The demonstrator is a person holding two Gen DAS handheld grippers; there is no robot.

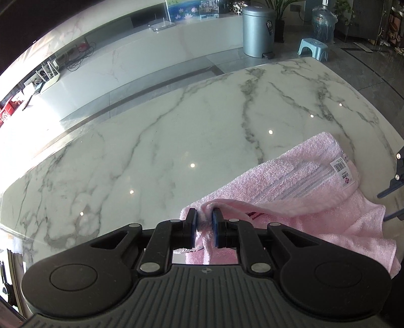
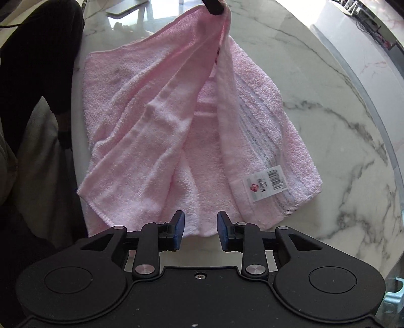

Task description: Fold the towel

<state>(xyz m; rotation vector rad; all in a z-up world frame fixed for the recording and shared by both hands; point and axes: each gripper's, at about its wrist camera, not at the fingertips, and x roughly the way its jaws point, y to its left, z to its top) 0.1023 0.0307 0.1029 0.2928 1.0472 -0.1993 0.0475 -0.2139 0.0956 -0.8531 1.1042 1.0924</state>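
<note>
A pink towel (image 2: 156,121) lies loosely folded on the white marble table (image 2: 341,151), its barcode label (image 2: 267,184) facing up. In the left wrist view, my left gripper (image 1: 204,222) is shut on a bunched corner of the towel (image 1: 303,181), held a little above the table. From the right wrist view that same gripper (image 2: 214,6) shows at the top edge, lifting the corner so two folds hang down from it. My right gripper (image 2: 201,228) is open above the towel's near edge, with nothing pinched between its blue pads.
A person in dark clothing (image 2: 38,63) stands at the table's left side in the right wrist view. Beyond the table's far edge are a grey bin (image 1: 257,30), a small blue stool (image 1: 313,48) and a white counter (image 1: 151,58). Bare marble (image 1: 151,151) lies left of the towel.
</note>
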